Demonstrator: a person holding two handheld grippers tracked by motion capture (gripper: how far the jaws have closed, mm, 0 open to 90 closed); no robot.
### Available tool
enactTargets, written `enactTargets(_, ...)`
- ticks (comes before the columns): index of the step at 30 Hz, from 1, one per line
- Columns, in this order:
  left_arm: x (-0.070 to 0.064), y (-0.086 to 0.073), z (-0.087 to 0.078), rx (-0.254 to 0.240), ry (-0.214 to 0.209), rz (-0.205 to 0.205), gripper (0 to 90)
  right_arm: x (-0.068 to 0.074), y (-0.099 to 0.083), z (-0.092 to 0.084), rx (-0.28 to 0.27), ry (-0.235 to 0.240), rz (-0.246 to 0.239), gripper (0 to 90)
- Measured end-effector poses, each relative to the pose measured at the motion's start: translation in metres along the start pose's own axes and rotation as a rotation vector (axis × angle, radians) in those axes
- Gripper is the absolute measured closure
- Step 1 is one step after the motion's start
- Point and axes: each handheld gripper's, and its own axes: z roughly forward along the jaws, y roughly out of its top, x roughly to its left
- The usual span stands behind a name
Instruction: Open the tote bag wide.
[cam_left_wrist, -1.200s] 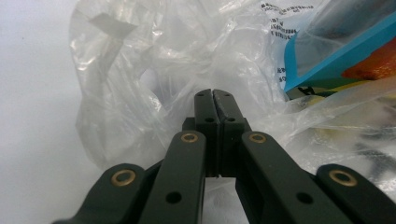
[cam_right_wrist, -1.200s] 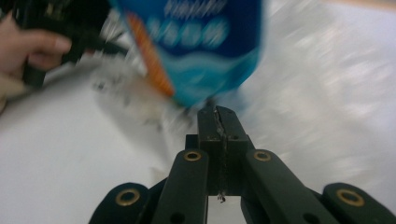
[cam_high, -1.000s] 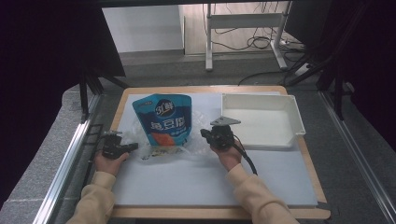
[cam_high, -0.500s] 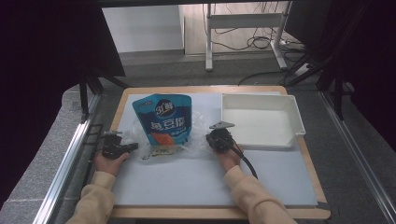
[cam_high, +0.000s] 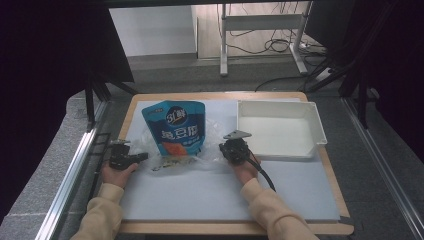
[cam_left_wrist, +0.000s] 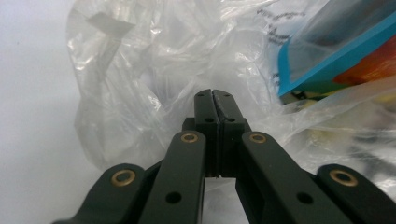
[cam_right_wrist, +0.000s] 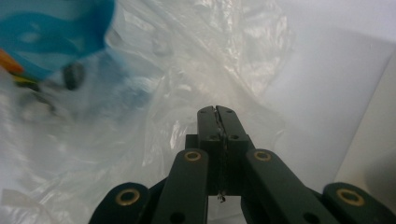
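Since a second ago the right tool (cam_high: 234, 149) has slid slightly toward six o'clock, both it and the left tool (cam_high: 131, 159) pinching the clear bag (cam_high: 210, 145) around the blue pouch (cam_high: 174, 126), mid-tabletop, apparently tugging it free.

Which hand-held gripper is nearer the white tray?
Right. The right hand-held gripper sits just off the white tray at its near left corner; the left hand-held gripper is across the clear plastic bag, by the table's left edge.
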Motion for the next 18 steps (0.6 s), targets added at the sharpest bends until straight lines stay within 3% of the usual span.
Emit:
enactTargets(5, -0.005, 0.005, -0.009, -0.055, -0.014, 0.007, 89.7, 0.001, 0.005, -0.011, -0.034, 0.018, -0.011, 88.8)
enactTargets(11, -0.011, 0.011, -0.027, -0.166, -0.071, 0.019, 88.8, 0.000, 0.014, -0.028, -0.087, 0.045, -0.002, 88.8)
enactTargets(18, -0.024, 0.020, -0.049, -0.266, -0.129, 0.066, 86.1, -0.003, 0.022, -0.042, -0.139, 0.071, 0.014, 88.8)
